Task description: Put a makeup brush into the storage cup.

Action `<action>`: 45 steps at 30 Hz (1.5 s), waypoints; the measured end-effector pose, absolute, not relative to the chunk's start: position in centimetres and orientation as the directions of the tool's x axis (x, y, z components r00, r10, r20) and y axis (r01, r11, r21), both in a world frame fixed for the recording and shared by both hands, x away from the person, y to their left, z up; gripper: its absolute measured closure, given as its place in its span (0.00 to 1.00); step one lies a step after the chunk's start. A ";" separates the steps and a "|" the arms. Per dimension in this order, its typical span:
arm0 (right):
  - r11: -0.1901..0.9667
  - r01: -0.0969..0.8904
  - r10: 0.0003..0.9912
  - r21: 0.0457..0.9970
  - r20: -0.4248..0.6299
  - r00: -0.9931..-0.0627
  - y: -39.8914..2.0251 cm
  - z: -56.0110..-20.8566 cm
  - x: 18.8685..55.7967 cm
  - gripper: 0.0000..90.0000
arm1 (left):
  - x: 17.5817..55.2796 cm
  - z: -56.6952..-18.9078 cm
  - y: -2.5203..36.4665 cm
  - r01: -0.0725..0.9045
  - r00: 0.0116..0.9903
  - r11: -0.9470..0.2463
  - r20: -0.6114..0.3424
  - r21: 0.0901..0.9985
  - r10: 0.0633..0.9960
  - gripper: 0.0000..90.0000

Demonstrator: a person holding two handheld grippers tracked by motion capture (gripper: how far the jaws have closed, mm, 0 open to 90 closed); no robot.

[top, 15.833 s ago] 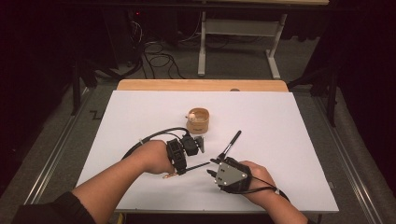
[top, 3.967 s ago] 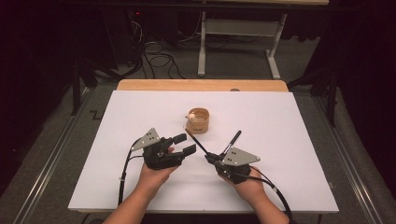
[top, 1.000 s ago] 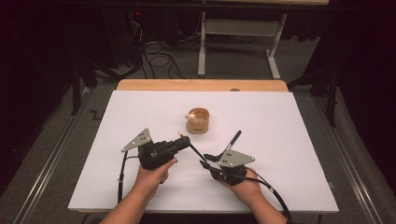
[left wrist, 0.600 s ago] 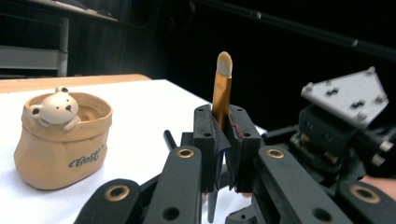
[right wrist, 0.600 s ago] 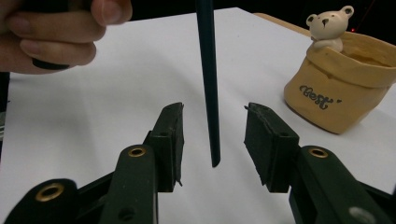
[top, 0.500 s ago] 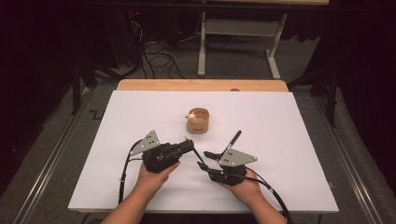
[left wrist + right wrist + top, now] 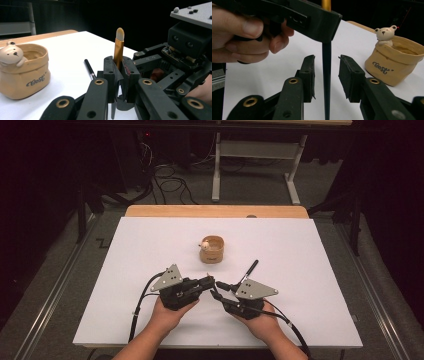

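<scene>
Left hand-held gripper (image 7: 119,75) clamps upright brush (image 7: 118,47); right hand-held gripper (image 7: 326,68) open around handle; bear pot (image 7: 212,249) beyond, second brush (image 7: 248,270) nearby.

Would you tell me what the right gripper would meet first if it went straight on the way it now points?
Probably the makeup brush standing between its open jaws, held by the left gripper.

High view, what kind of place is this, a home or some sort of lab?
Probably a lab or recording room: a white table set up as a work surface, loose cables on the grey floor behind it, and a metal-legged bench in a dark background. Nothing looks homely.
</scene>
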State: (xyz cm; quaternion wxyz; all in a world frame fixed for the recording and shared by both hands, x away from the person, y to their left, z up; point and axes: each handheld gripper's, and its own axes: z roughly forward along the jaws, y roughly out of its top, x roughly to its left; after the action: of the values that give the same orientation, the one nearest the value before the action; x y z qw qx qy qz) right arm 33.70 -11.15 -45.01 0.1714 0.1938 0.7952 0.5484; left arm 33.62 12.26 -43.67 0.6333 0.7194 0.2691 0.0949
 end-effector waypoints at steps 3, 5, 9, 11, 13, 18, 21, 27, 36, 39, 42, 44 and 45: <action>0.335 0.123 0.501 0.934 -0.066 -0.863 -11.1 -44.9 33.6 0.79 | 33.4 -43.7 11.9 0.257 0.844 -0.071 -0.188 0.964 0.503 0.93; 0.344 0.115 0.497 0.932 -0.077 -0.864 -11.1 -44.8 33.5 0.82 | 33.3 -43.7 11.7 0.253 0.847 -0.079 -0.181 0.964 0.499 0.93; 0.349 0.114 0.498 0.930 -0.081 -0.863 -11.0 -44.8 33.4 0.84 | 33.2 -43.7 11.5 0.251 0.849 -0.079 -0.180 0.965 0.496 0.93; 0.350 0.116 0.497 0.930 -0.079 -0.864 -11.0 -44.8 33.4 0.86 | 33.2 -43.7 11.5 0.251 0.849 -0.077 -0.181 0.965 0.496 0.93; 0.352 0.119 0.495 0.928 -0.077 -0.865 -11.0 -44.8 33.4 0.89 | 33.2 -43.7 11.5 0.250 0.848 -0.075 -0.181 0.965 0.497 0.93; 0.347 0.119 0.503 0.930 -0.077 -0.861 -11.1 -44.8 33.4 0.92 | 33.2 -43.7 11.5 0.249 0.849 -0.075 -0.180 0.966 0.497 0.93; 0.355 0.110 0.502 0.928 -0.090 -0.860 -11.1 -44.7 33.3 0.93 | 33.2 -43.7 11.5 0.247 0.850 -0.076 -0.179 0.966 0.495 0.93; 0.347 0.113 0.501 0.931 -0.082 -0.861 -11.2 -44.7 33.3 0.93 | 33.2 -43.7 11.4 0.247 0.850 -0.069 -0.182 0.967 0.495 0.92; 0.333 0.136 0.518 0.933 -0.060 -0.853 -11.7 -44.6 33.6 0.93 | 33.2 -43.4 12.0 0.239 0.843 -0.056 -0.179 0.969 0.507 0.72; 0.328 0.132 0.520 0.935 -0.062 -0.852 -11.9 -44.6 33.8 0.93 | 33.2 -43.2 12.6 0.243 0.826 -0.059 -0.175 0.968 0.535 0.63; 0.324 0.147 0.535 0.934 -0.053 -0.843 -12.3 -44.5 33.9 0.93 | 33.3 -43.1 13.5 0.254 0.801 -0.077 -0.165 0.964 0.575 0.55; 0.317 0.150 0.541 0.936 -0.049 -0.840 -12.5 -44.5 34.0 0.93 | 33.4 -43.1 14.2 0.266 0.786 -0.082 -0.167 0.960 0.595 0.51; 0.318 0.151 0.545 0.936 -0.050 -0.837 -12.6 -44.4 34.0 0.93 | 33.4 -43.2 14.6 0.271 0.781 -0.085 -0.167 0.959 0.602 0.50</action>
State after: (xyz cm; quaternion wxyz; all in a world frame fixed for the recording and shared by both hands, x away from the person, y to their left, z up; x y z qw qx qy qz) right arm 34.02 -12.62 -44.39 0.1819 0.2199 0.7910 0.5411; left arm 33.43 14.57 -43.20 0.6053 0.7238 0.3016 0.1370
